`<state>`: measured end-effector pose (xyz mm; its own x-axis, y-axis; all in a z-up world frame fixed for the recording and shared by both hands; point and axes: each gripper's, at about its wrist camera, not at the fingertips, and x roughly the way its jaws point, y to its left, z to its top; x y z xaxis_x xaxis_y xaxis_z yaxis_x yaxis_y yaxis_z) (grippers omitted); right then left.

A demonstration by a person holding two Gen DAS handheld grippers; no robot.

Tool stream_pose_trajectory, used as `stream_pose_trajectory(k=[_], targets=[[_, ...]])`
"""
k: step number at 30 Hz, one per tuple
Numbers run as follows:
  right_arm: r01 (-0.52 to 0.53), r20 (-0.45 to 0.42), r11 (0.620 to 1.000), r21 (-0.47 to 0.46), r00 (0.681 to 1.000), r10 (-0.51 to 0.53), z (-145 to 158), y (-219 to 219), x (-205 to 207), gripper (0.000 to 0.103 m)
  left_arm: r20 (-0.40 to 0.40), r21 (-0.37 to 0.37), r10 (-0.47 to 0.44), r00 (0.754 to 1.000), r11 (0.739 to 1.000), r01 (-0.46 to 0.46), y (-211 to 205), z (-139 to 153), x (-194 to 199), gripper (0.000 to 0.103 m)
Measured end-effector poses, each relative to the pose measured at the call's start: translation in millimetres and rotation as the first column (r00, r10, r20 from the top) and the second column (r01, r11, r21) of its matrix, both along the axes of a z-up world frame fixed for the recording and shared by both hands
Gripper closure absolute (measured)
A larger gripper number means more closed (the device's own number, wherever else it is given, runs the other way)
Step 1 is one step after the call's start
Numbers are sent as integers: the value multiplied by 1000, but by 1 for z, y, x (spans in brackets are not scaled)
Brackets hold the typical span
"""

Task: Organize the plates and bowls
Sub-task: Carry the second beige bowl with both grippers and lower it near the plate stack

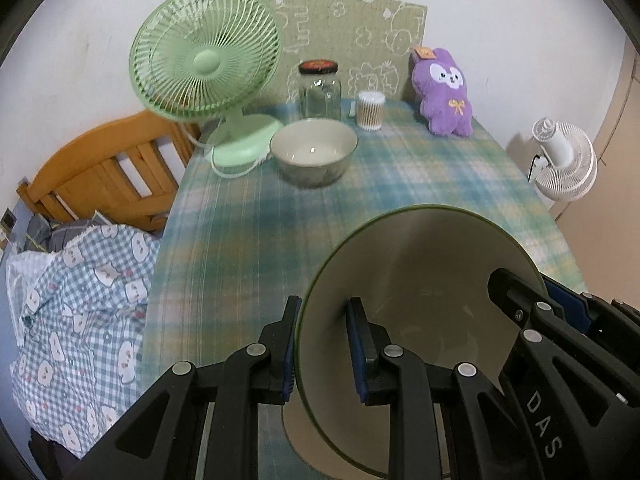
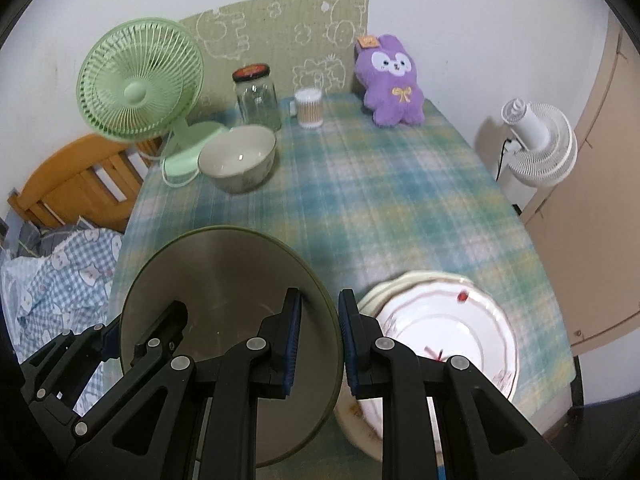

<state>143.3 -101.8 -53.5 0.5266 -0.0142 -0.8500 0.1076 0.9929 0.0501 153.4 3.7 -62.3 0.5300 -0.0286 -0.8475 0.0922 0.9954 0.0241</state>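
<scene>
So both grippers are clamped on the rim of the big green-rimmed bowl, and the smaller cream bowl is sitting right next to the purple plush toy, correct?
Not quite. The smaller cream bowl sits beside the base of the green desk fan, not the purple plush toy, as the left wrist view shows. Both the left gripper and right gripper do clamp the big green-rimmed bowl.

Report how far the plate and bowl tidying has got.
Done: white plates already lie stacked at the table's near right. In hand: the left gripper and right gripper each clamp the rim of one green-rimmed bowl, carried between them. Left: the smaller bowl beside the green fan sits alone.
</scene>
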Motion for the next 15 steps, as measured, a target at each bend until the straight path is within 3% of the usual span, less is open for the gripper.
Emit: stream_pose_trajectory(k=[15], targets=[[2,-87,1000,-11,996,-3,-47,22,-22,80,-96,-9,-5,995,1000,4,15,-46,-19,83]])
